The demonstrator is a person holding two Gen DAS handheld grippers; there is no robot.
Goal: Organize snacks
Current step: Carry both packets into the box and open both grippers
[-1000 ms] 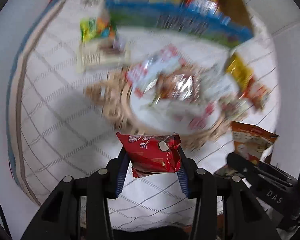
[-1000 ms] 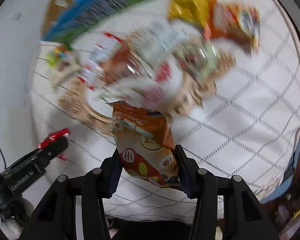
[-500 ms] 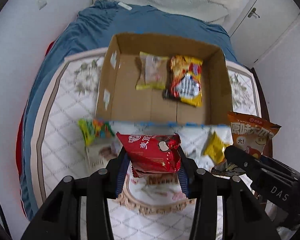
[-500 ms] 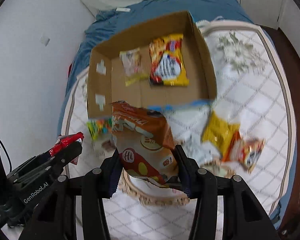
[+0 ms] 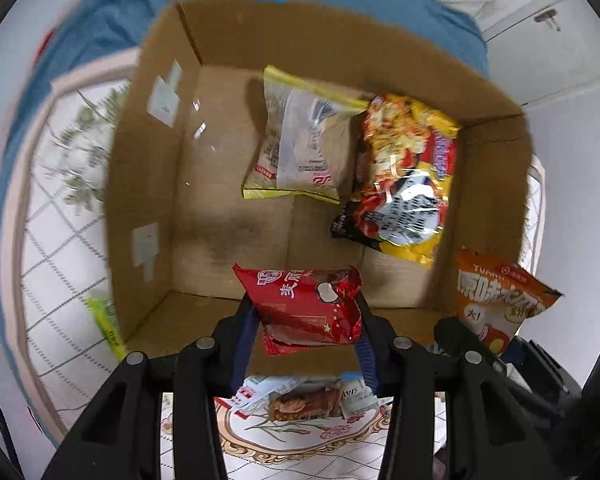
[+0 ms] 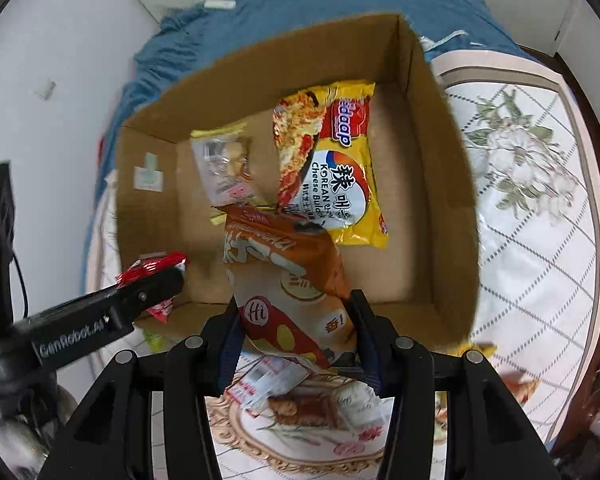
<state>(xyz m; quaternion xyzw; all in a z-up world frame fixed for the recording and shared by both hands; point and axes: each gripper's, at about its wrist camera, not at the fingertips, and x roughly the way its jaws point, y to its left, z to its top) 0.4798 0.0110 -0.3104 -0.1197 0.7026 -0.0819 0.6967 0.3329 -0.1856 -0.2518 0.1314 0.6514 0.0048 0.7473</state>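
My left gripper [image 5: 305, 320] is shut on a red snack packet [image 5: 306, 306] and holds it above the near edge of an open cardboard box [image 5: 148, 184]. My right gripper [image 6: 294, 320] is shut on an orange chip bag [image 6: 288, 276], also over the box's near wall [image 6: 400, 316]. The orange bag shows at the right in the left wrist view [image 5: 496, 296]. Inside the box lie a yellow noodle packet [image 6: 332, 168] and a clear yellow-edged packet [image 5: 296, 140]. The left gripper with the red packet shows at the left in the right wrist view [image 6: 156, 280].
The box stands on a white quilted cover [image 6: 540, 220] over a blue bed sheet [image 6: 300, 12]. More snack packets [image 6: 300, 396] lie on the cover below the grippers. A green packet [image 5: 104, 320] lies left of the box. White walls flank the bed.
Both grippers have moved forward with their packets, from over the snack pile to over the box's near edge. The box now fills both views.
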